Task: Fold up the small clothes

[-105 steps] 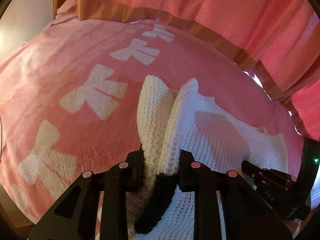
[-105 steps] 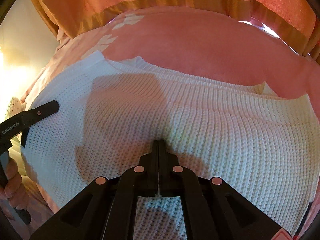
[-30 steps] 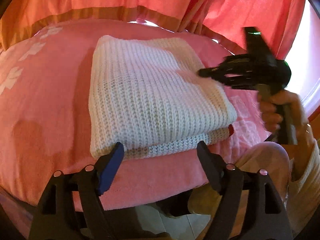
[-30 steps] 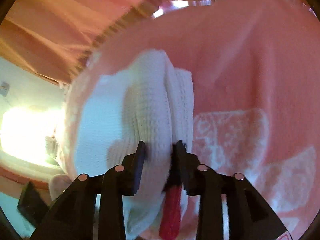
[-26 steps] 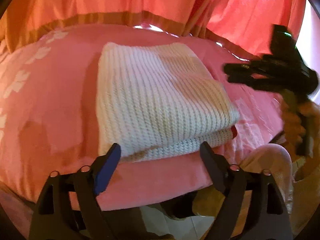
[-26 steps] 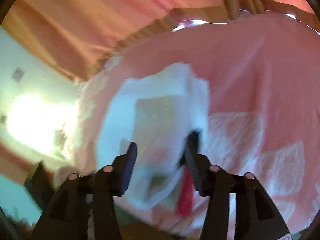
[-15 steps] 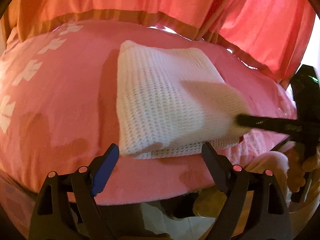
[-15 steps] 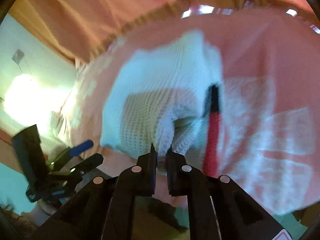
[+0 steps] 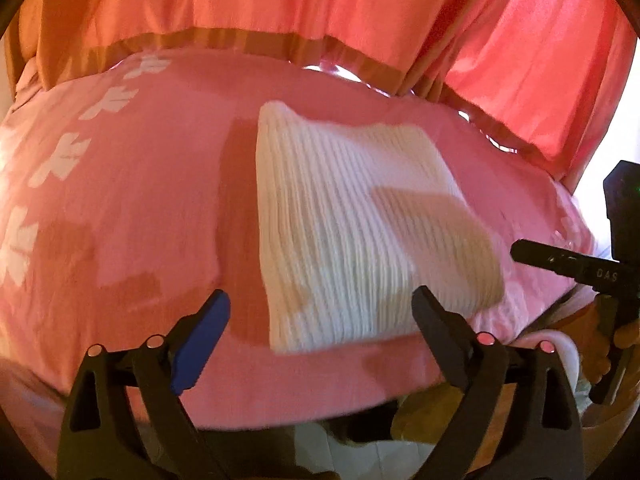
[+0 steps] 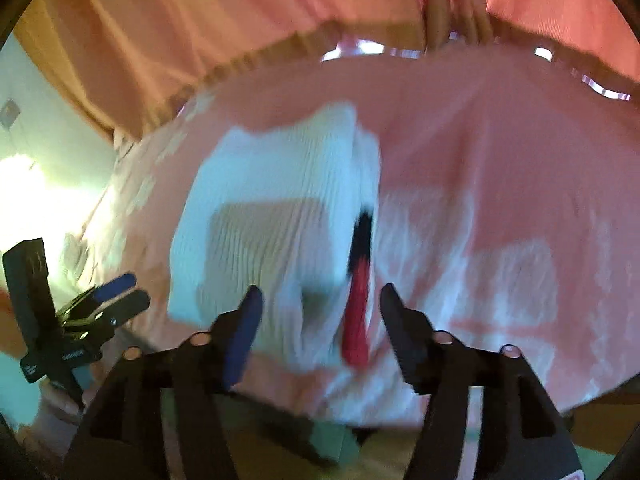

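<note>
A white knit sweater (image 9: 360, 232) lies folded into a thick rectangle on the pink blanket (image 9: 132, 208). It also shows, blurred, in the right wrist view (image 10: 272, 220), with a red and black strip (image 10: 358, 288) along its right edge. My left gripper (image 9: 320, 312) is open and empty, just in front of the sweater's near edge. My right gripper (image 10: 320, 304) is open and empty, close to the sweater's near corner. The right gripper shows at the right of the left wrist view (image 9: 576, 268), and the left gripper at the left of the right wrist view (image 10: 100, 300).
The pink blanket has white bow prints (image 9: 60, 160) on its left side and pale square prints (image 10: 500, 272) on its right. Pink and orange curtains (image 9: 320, 8) hang behind the bed. The bed's front edge runs just below the sweater.
My right gripper has opened and let go of the sweater's corner, and the sweater now lies flat. My left gripper has drawn back a little and stays open.
</note>
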A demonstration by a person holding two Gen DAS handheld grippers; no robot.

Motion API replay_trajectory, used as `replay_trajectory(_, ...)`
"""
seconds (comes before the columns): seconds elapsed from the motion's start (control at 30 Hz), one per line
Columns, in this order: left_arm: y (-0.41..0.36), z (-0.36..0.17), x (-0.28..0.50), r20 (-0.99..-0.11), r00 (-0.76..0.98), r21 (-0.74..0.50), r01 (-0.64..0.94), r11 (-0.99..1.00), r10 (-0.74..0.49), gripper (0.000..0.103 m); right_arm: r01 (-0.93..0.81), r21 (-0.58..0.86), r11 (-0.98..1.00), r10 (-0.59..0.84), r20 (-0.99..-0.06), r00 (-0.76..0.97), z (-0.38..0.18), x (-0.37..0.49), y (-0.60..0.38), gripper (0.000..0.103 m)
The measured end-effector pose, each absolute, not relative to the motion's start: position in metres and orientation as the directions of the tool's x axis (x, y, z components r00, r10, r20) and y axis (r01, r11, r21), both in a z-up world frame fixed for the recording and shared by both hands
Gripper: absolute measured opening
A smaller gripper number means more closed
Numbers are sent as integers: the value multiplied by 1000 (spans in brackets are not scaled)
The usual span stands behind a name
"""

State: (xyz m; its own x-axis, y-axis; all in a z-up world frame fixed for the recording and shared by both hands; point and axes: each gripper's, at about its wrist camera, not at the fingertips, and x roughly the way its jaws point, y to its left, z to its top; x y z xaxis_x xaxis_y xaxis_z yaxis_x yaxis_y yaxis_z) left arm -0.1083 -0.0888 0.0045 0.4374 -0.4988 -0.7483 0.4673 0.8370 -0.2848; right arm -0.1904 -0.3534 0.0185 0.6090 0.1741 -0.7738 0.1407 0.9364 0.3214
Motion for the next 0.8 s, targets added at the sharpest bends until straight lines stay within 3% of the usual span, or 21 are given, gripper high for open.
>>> replay_trajectory(0.07,-94,5,-85,-751,402,-334,453,827,-524,91,135,338,932,189,-766,614,16,-176,-353,72)
replay_trajectory(0.37,-133,-22,-15,-789,347,-331,453,828,-506,91,174,406,897,268,-813,516,-46,-105,-357,72)
replay_trajectory(0.53,-142,-50,2,-810,273,-369,451,812,-520,92,166,472,866,322,-779,537,-62,-103,-360,85)
replay_trajectory(0.8,-148,-66,11,-770,249,-424,487,763,-587,98,179,534,826,375,-759,532,-74,-95,-363,86)
